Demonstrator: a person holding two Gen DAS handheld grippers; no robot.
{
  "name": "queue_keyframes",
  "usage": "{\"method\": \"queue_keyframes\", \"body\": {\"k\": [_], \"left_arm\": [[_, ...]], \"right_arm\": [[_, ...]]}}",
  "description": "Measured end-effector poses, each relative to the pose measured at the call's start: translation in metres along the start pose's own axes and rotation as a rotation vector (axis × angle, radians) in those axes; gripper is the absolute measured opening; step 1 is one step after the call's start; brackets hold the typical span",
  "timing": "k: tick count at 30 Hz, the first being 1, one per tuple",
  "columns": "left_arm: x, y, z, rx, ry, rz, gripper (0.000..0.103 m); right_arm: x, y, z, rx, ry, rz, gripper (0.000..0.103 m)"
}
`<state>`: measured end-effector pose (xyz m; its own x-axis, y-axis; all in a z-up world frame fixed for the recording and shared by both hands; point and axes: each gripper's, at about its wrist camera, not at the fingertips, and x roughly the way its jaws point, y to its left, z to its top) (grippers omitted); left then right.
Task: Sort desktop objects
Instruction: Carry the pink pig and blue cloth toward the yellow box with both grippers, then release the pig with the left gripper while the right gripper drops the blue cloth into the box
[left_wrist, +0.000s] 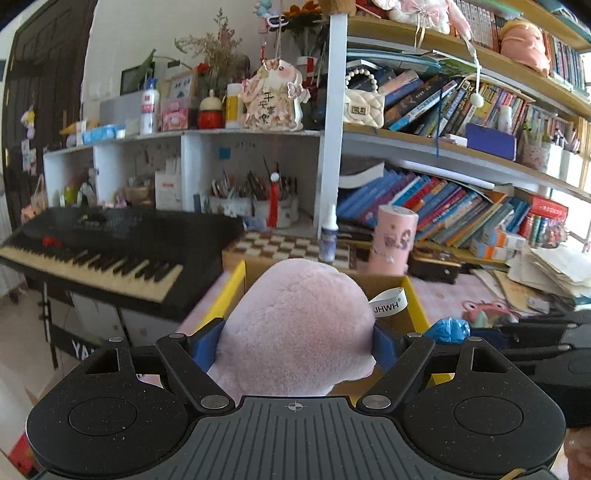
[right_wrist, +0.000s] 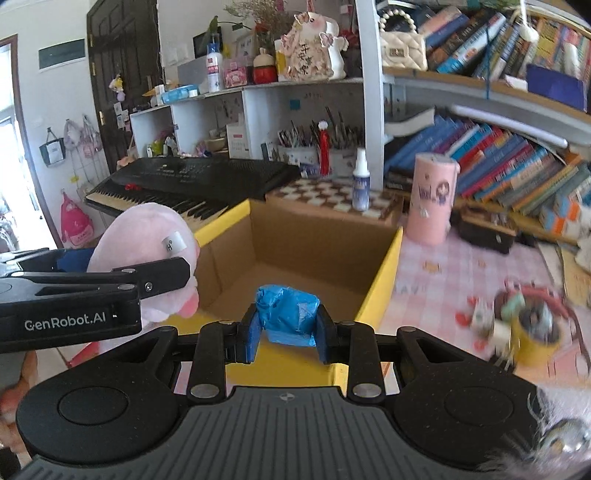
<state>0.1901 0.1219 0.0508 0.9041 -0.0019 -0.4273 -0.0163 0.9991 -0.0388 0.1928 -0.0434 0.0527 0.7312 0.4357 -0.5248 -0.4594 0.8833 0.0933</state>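
**Both loads poised at the box**

Your left hand-held gripper (left_wrist: 295, 343) was pinching a pink, round plush toy (left_wrist: 299, 325), its blue pads pressed into the toy's sides. Your right hand-held gripper (right_wrist: 286, 328) was clamped on a crumpled blue plastic-wrapped bundle (right_wrist: 287, 314).

The relation that mattered: the open brown cardboard box with yellow flap edges (right_wrist: 380, 266) lay straight ahead of both loads, in the middle of each frame. In the right wrist view the blue bundle sat over the near yellow flap, with the box's bare floor just beyond and below it. The plush toy hung at the left of that frame, beside the box's left wall, so it looked less squarely over the opening. I judged the right hand nearer to a clean drop. The box's long axis seemed to run away from you, towards the checkered board at the back.

Readable writing: the toy's white tag (left_wrist: 388, 301) showed "JHWH", and the left gripper's body, seen at the lower left of the right wrist view, read "GenRobot.AI". The pink-checked tabletop (right_wrist: 454, 266) carried more clutter at the right.
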Motion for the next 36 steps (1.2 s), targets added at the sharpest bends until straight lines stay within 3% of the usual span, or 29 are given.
{"method": "queue_keyframes", "body": {"k": [7,18,22,24,27,30,33,36], "left_arm": [[0.05,-0.002,0.003,0.018,0.061,0.034,0.082],[0.115,-0.006,-0.015,0.056,0.28,0.084,0.082],[0.117,-0.012,-0.024,0.043,0.362,0.063,0.082],[0.113,-0.023,-0.029,0.093,0.371,0.057,0.082],[0.107,-0.037,-0.034,0.087,0.388,0.024,0.083],[0.103,-0.041,-0.036,0.079,0.369,0.036,0.085],[0.101,-0.039,-0.038,0.085,0.364,0.054,0.087],[0.097,-0.037,-0.033,0.083,0.333,0.077,0.087]], "right_arm": [[0.056,-0.024,0.035,-0.062,0.023,0.025,0.027],[0.159,-0.039,0.044,-0.31,0.215,0.063,0.027],[0.183,-0.038,0.036,-0.438,0.299,0.087,0.027],[0.187,-0.036,0.032,-0.515,0.32,0.085,0.027],[0.192,-0.036,0.026,-0.606,0.342,0.099,0.026],[0.191,-0.034,0.021,-0.655,0.338,0.107,0.026],[0.192,-0.035,0.022,-0.652,0.338,0.108,0.035],[0.188,-0.035,0.025,-0.65,0.315,0.108,0.051]]}}
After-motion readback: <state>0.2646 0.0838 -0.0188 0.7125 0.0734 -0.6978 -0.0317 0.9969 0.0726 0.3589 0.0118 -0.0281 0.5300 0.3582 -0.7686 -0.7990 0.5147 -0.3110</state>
